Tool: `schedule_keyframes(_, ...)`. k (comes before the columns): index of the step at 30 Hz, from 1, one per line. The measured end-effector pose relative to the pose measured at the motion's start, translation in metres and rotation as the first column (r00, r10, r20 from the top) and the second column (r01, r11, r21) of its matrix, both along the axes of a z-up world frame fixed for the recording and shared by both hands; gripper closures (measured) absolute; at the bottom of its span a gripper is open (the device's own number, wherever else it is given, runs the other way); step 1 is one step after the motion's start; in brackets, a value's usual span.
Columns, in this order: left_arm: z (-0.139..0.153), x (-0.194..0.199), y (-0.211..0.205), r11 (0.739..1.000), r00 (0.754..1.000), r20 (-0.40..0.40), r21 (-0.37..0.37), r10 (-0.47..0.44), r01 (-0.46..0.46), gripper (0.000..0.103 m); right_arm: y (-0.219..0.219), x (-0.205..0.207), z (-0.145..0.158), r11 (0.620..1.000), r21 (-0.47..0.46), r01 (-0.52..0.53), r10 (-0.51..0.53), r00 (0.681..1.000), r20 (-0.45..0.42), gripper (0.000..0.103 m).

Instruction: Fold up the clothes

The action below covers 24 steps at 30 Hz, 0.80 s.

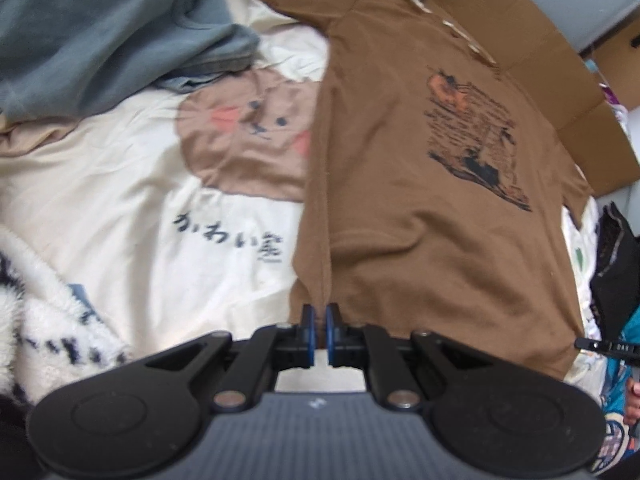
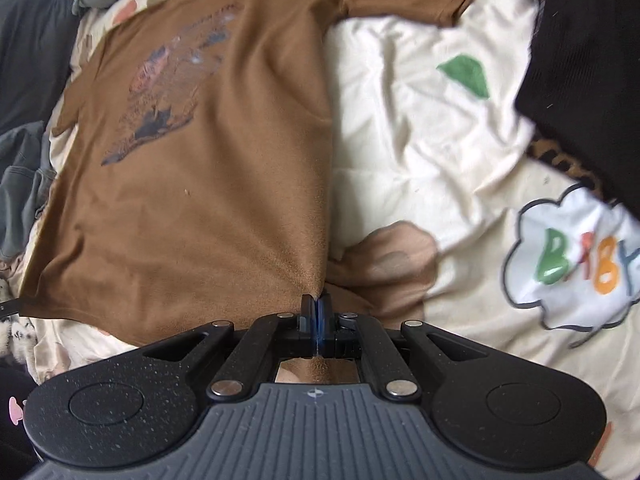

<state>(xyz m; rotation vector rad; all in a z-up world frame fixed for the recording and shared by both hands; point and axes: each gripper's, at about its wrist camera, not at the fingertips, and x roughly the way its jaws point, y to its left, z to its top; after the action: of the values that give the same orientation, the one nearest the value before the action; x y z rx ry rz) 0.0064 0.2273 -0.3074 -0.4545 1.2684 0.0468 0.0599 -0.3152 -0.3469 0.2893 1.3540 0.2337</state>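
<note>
A brown T-shirt with a dark printed picture on its chest lies spread flat on a cream bedspread. My left gripper is shut on the shirt's hem at its left bottom corner, by the side seam. In the right wrist view the same brown T-shirt fills the left half. My right gripper is shut on the hem at the shirt's right bottom corner. Both corners are pulled taut toward me.
A grey-blue garment lies heaped at the back left. A fluffy black-and-white blanket is at the near left. A cardboard box sits behind the shirt. A black garment lies at the right.
</note>
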Motion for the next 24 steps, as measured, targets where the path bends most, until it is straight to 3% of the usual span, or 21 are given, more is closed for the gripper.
schedule_keyframes(8,-0.002,-0.005,0.025,0.998,0.998,-0.023,0.032,0.050,-0.049,0.098,0.029,0.014,-0.012,0.992,0.123,-0.022,0.025,0.999,-0.026,0.103)
schedule_keyframes(15,-0.005,-0.004,0.024,0.998,0.998,-0.035,0.035,0.047,-0.045,0.098,0.038,0.016,-0.032,0.980,0.194,0.032,-0.019,0.997,-0.071,0.102)
schedule_keyframes(19,-0.007,-0.002,0.021,0.999,0.998,-0.042,0.038,0.041,-0.040,0.098,0.041,0.015,-0.040,0.976,0.213,0.047,-0.027,0.995,-0.095,0.097)
schedule_keyframes(24,-0.008,-0.002,0.017,0.998,0.998,-0.044,0.044,0.043,-0.041,0.098,0.032,0.010,-0.024,0.970,0.238,0.056,-0.041,0.997,-0.068,0.085)
